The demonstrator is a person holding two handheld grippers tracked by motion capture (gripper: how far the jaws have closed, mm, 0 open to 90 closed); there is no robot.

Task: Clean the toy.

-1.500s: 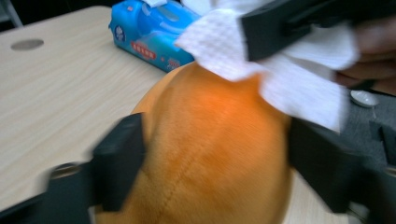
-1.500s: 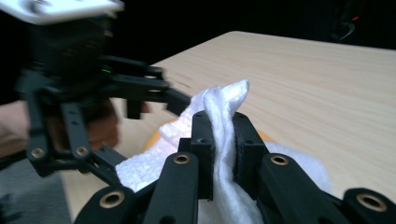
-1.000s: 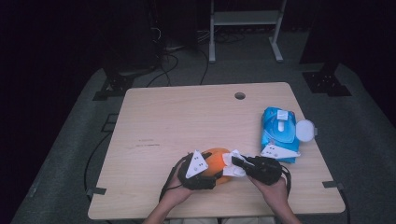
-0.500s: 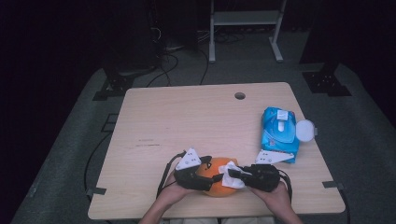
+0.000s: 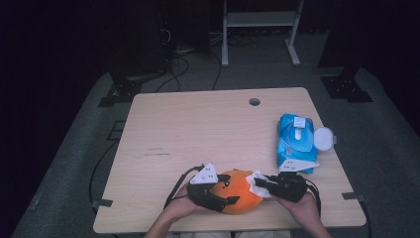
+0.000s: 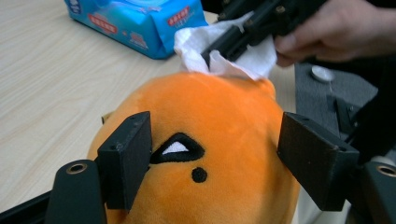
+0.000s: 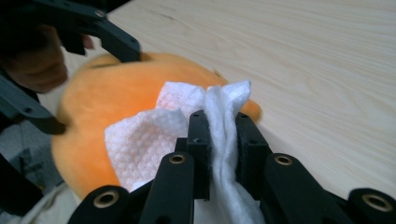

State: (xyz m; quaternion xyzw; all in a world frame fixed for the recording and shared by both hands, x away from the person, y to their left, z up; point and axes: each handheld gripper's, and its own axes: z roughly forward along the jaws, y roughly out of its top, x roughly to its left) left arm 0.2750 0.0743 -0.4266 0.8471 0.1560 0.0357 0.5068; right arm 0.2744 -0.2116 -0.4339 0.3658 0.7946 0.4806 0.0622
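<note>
The plush (image 5: 239, 191), an orange soft toy with a small black face, lies at the near edge of the bench (image 5: 198, 134), between the person's two hands. The left hand-held gripper (image 5: 218, 197) braces it: in the left gripper view its jaws stand wide, one pad against each flank of the plush (image 6: 219, 154), the left pad pressed beside the black eye mark. Whether it squeezes firmly or merely steadies the toy is hard to tell, but the jaws are spread to the toy's full width.

The right hand-held gripper (image 5: 265, 182) is closed tight on a white wipe (image 7: 187, 126), a fold of which is pinched between its jaws while the rest drapes over the orange fabric. In the left gripper view the wipe (image 6: 224, 51) rests on the far top of the plush, touching it.

Farther right on the bench lies the blue wipe pack (image 5: 295, 141), its round lid (image 5: 323, 138) flipped open beside it, well apart from the toy.

As a judgement, the cleaning is under way: a wipe is out of the pack, gripped and laid on the toy. No stain or damp trace is visible, so how much surface has been covered cannot be told. The face side and flanks probably remain, then discarding the wipe and closing the pack.
</note>
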